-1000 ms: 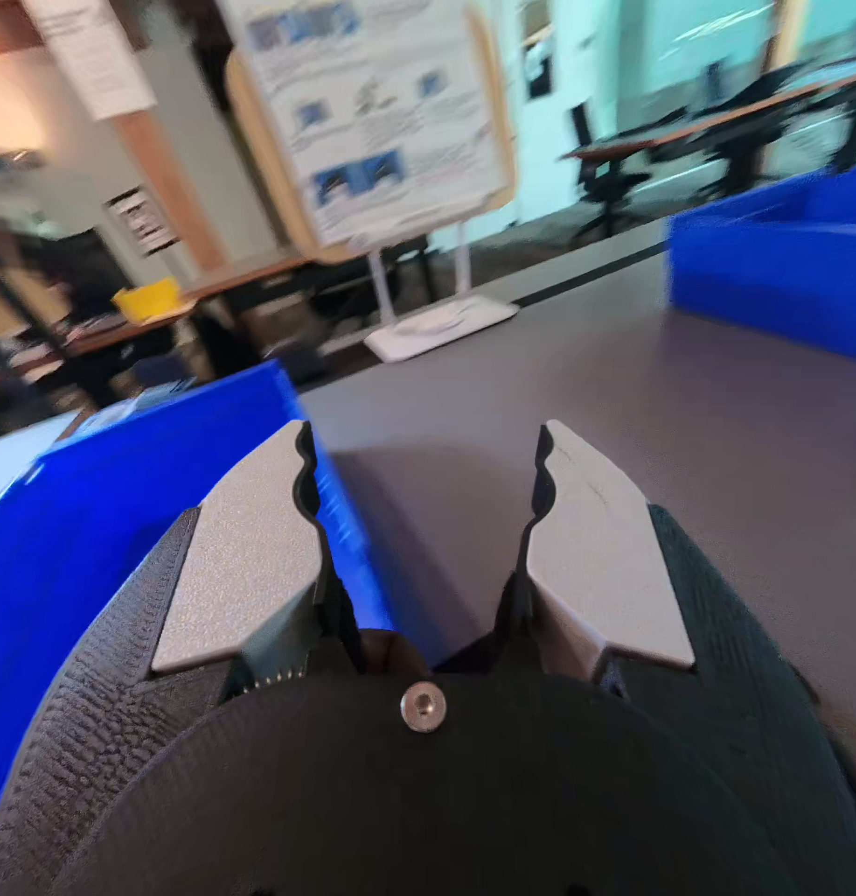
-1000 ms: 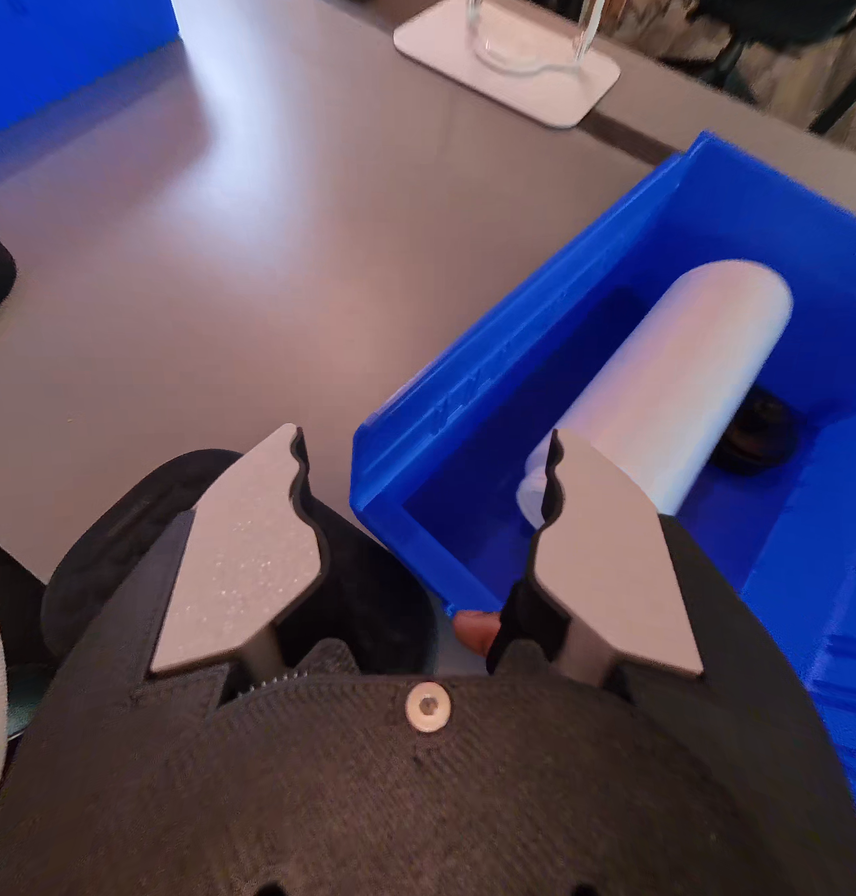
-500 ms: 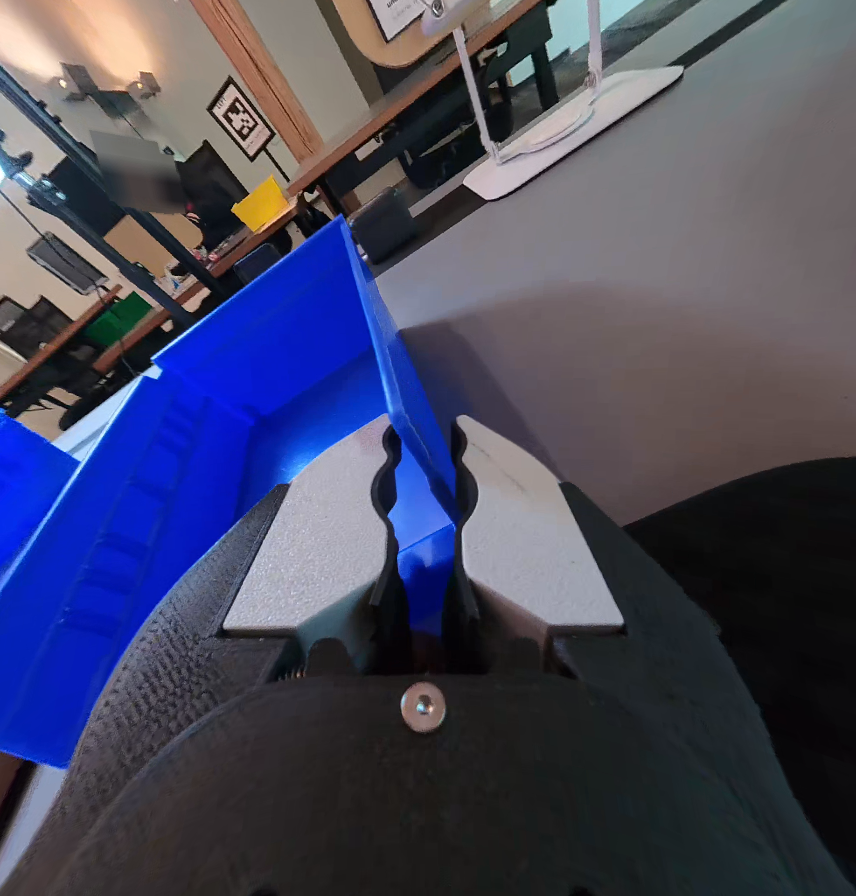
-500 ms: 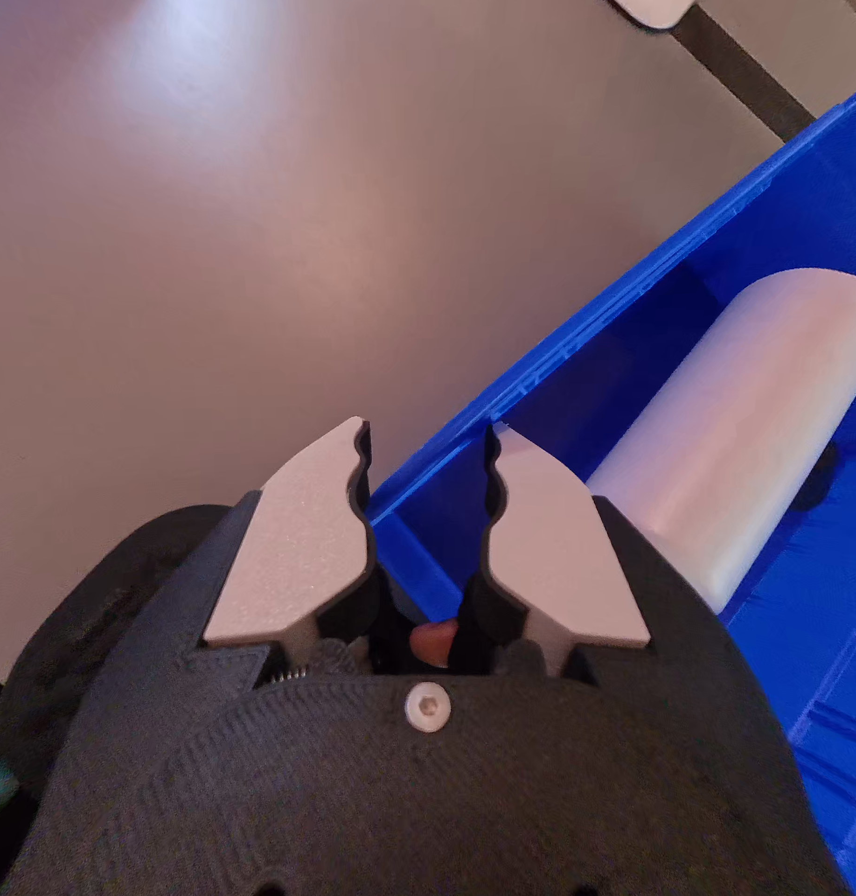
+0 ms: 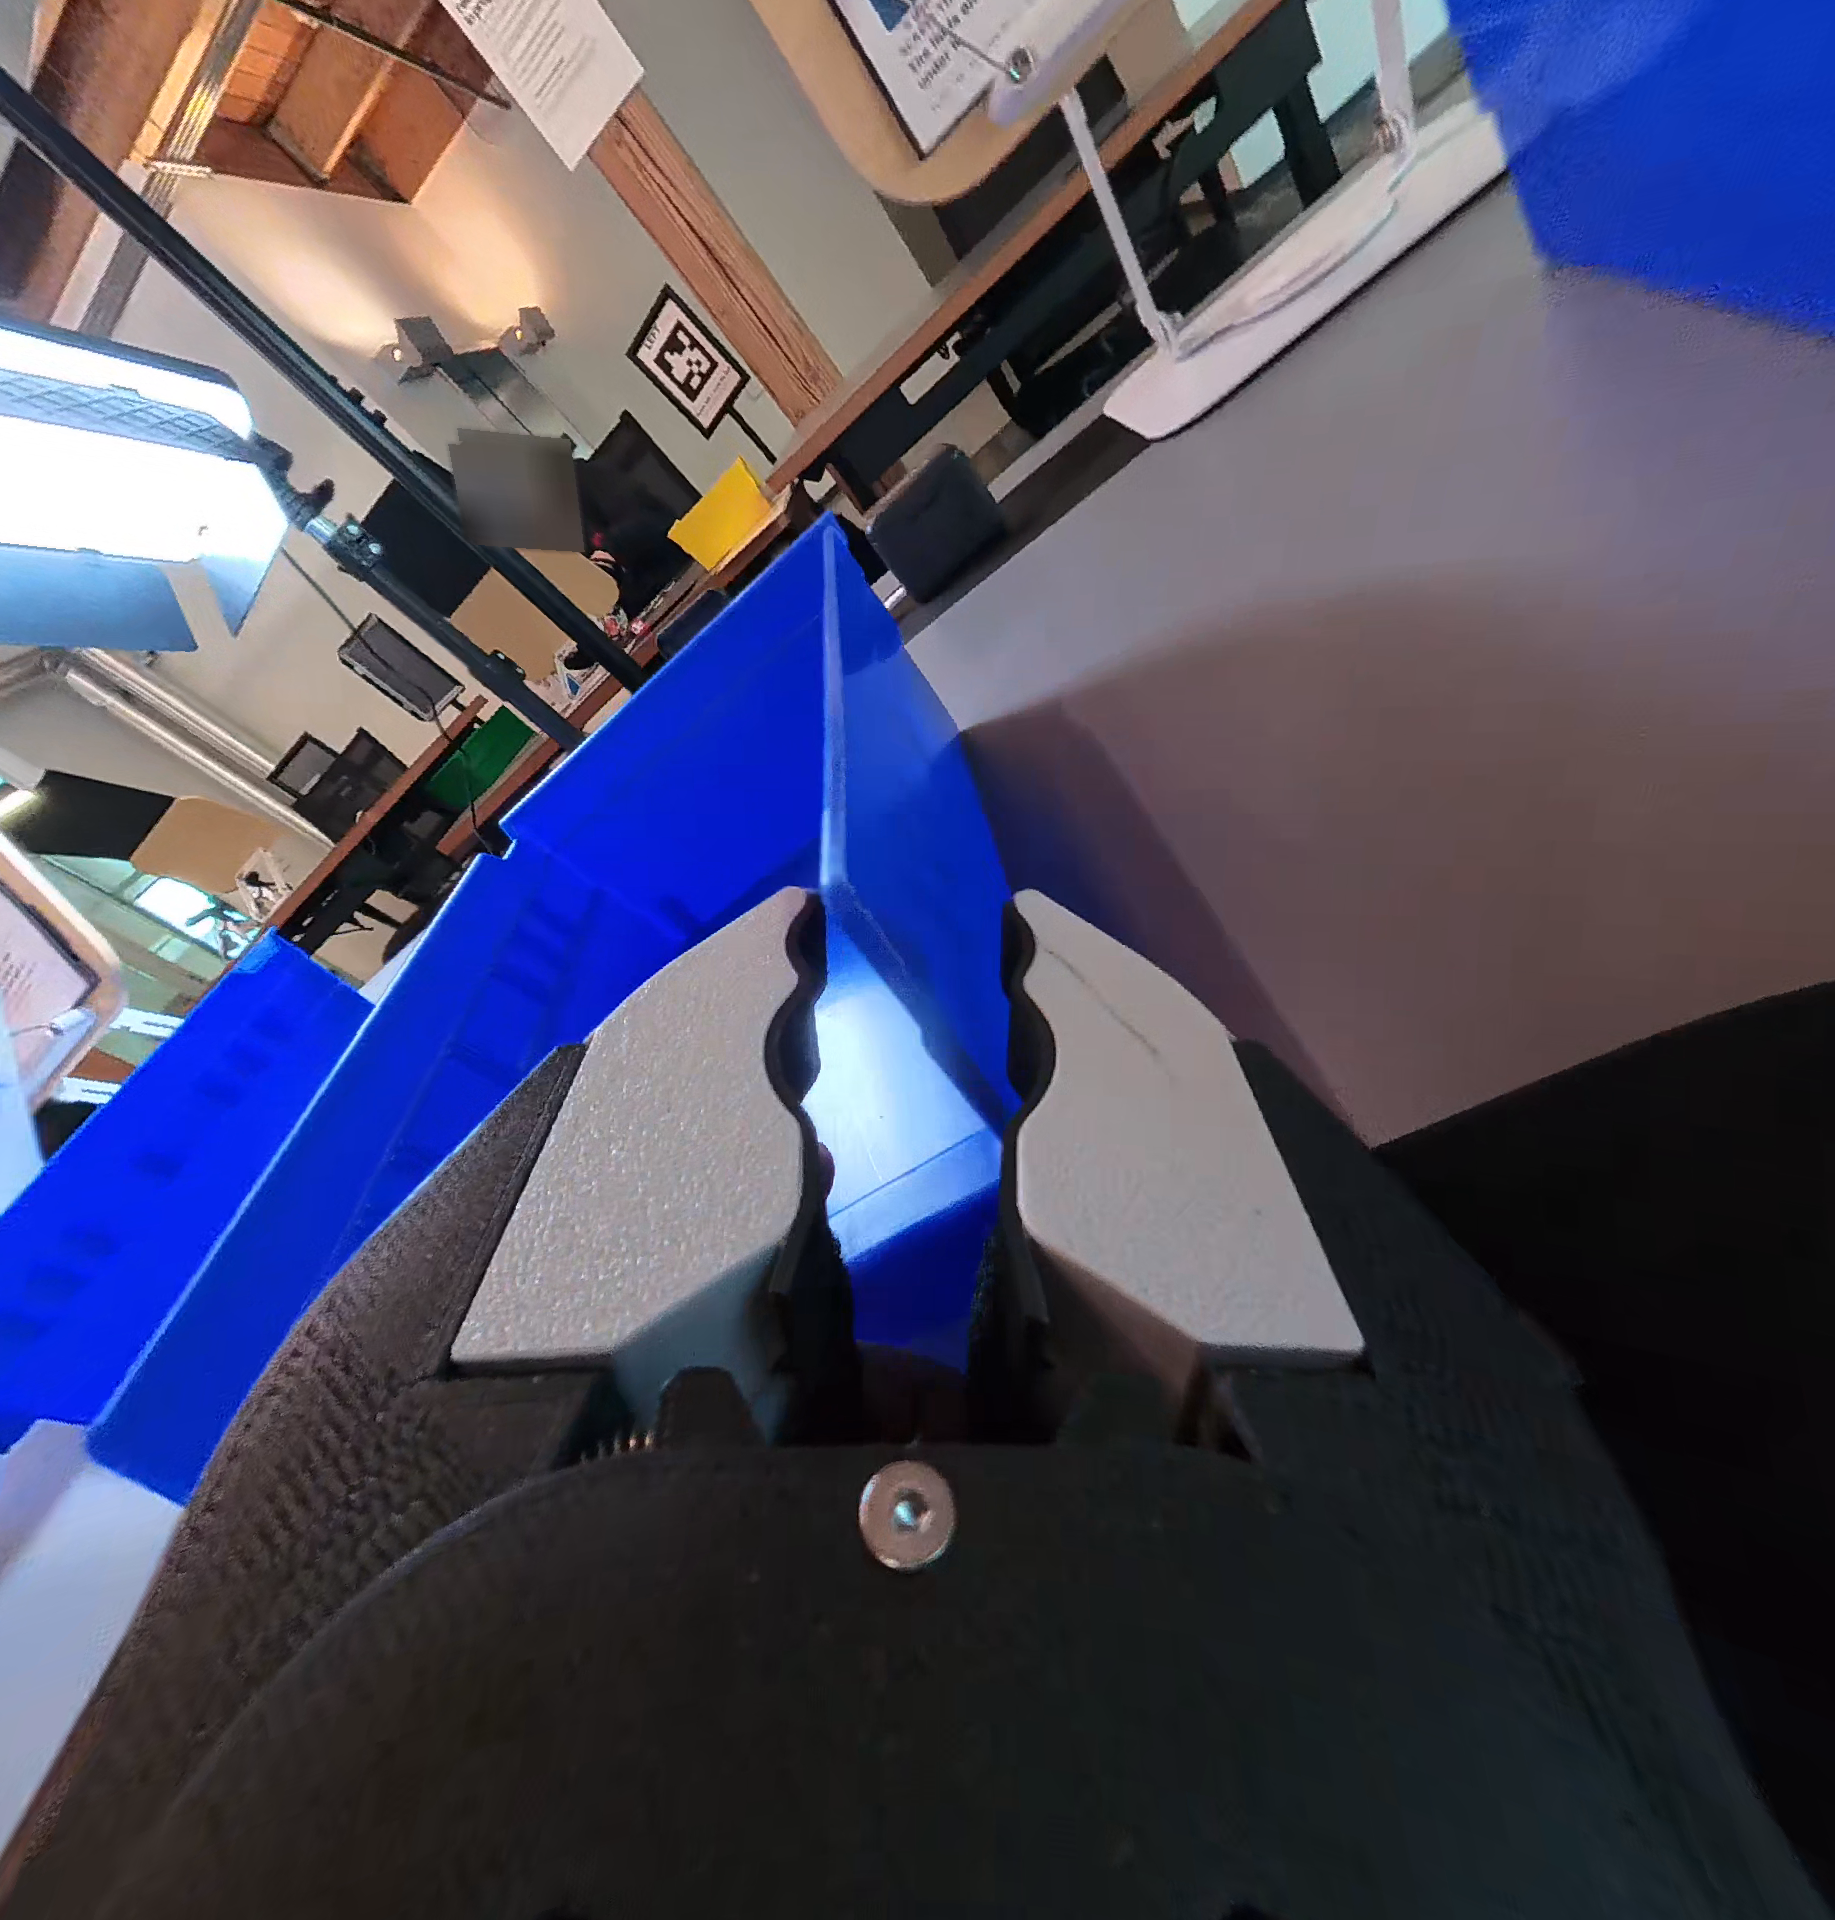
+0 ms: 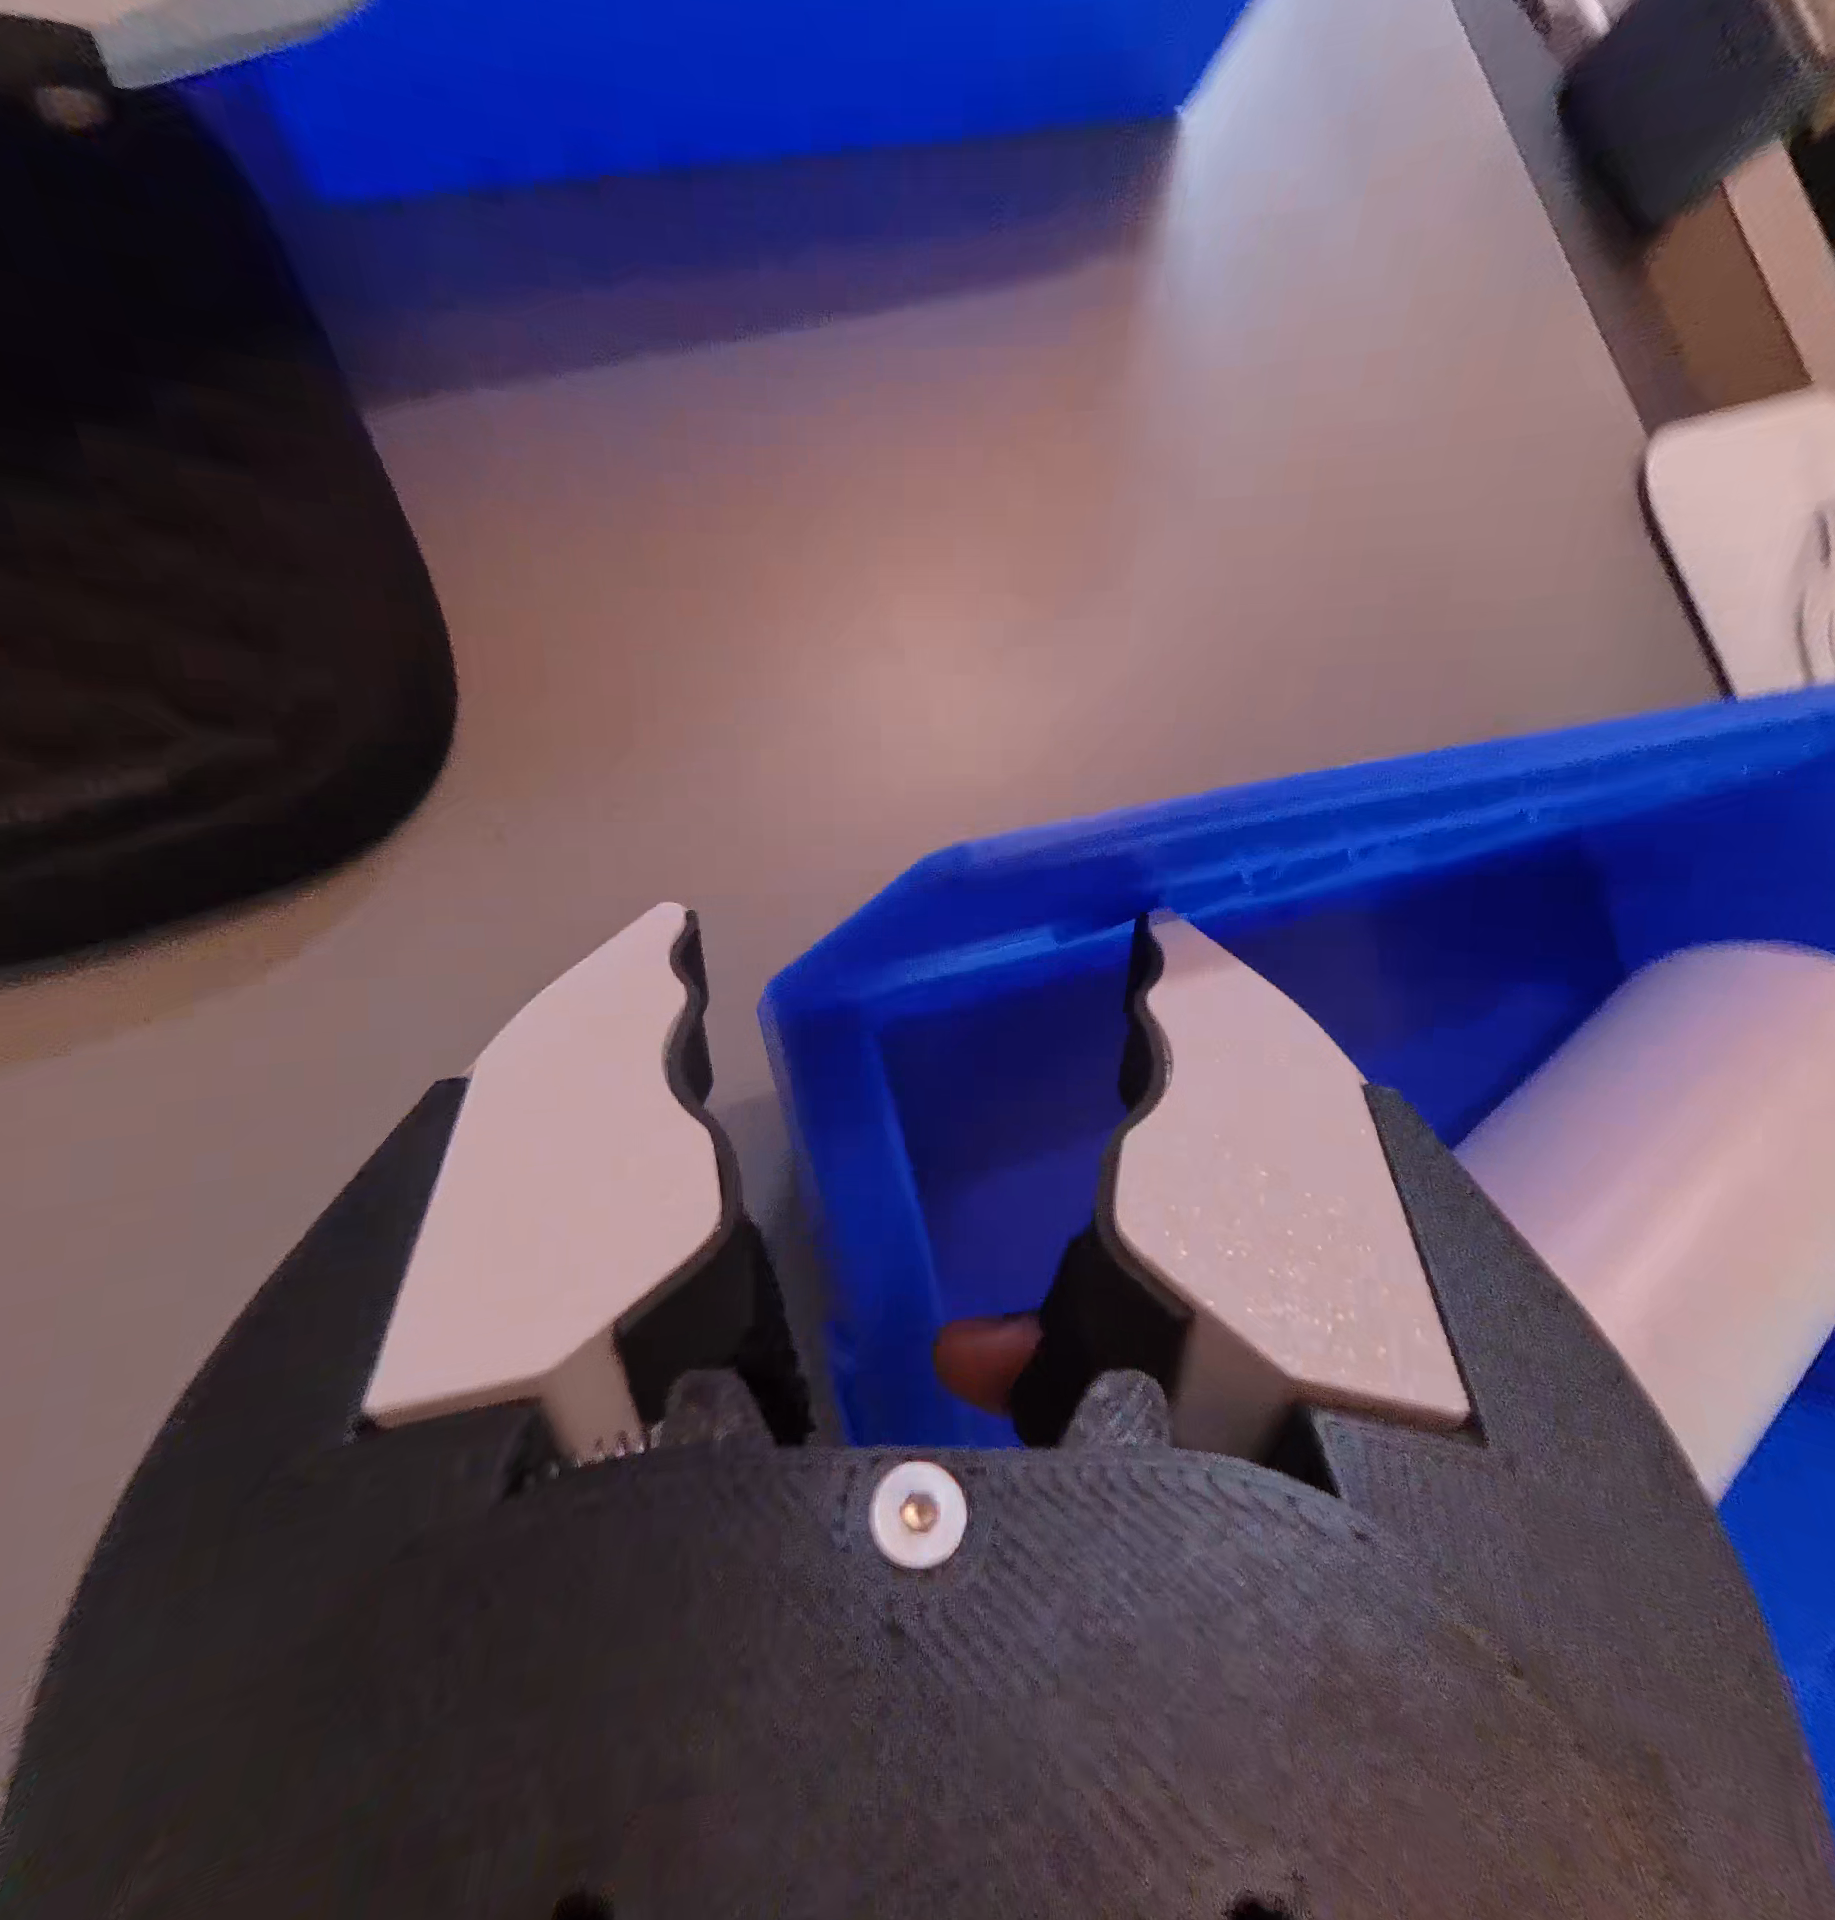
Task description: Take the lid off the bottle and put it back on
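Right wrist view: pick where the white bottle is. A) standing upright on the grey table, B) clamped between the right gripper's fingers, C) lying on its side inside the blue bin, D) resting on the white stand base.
C: the white bottle lies on its side inside the blue bin, beside the right gripper.

Open counter [image 6: 892, 582]: bare grey surface between the two blue bins, free for passage.

Left blue bin [image 5: 705, 790]: thin side wall stands upright between the parted jaws of the left gripper [image 5: 908, 940]; interior looks clear where visible.

Right blue bin [image 6: 1412, 831]: near corner wall sits between the jaws of the right gripper [image 6: 913, 925]; a pale bottle [image 6: 1661, 1164] lying on its side fills much of the interior.

Far counter edge: white stand base [image 5: 1297, 301].
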The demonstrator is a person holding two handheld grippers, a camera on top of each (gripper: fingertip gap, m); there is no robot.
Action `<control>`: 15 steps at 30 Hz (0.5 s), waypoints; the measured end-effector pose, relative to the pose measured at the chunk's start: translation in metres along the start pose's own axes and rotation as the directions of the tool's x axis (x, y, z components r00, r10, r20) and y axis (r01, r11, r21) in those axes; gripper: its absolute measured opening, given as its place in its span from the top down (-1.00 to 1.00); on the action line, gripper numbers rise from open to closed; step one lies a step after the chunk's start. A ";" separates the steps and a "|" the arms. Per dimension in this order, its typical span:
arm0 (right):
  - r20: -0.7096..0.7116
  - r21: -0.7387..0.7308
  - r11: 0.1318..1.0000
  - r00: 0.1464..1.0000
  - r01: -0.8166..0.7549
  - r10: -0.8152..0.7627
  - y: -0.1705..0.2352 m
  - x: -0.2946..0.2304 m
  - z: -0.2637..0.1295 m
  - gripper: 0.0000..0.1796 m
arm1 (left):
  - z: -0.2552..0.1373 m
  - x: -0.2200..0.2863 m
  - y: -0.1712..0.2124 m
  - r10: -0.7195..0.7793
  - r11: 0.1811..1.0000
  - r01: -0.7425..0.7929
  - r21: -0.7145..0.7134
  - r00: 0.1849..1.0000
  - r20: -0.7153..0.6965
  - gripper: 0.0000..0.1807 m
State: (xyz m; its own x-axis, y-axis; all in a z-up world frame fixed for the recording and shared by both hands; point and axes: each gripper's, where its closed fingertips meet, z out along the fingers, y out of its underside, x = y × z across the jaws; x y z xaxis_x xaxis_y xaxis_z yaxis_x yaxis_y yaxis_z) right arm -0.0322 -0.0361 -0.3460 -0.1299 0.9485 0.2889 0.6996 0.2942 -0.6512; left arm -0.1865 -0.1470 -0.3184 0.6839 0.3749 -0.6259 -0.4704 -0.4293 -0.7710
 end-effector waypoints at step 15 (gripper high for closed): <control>-0.046 0.011 0.865 0.864 0.502 -0.501 -0.088 -0.038 0.090 0.63 | -0.033 -0.062 -0.015 -0.402 0.883 0.339 0.325 0.903 0.150 0.61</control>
State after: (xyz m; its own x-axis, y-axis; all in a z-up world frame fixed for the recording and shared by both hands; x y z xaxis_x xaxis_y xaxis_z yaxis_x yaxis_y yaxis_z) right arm -0.1519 -0.0871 -0.3625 -0.4304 0.6670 0.6081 0.5320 0.7317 -0.4261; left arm -0.2032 -0.1910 -0.2647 0.7228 0.6348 -0.2730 -0.3649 0.0152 -0.9309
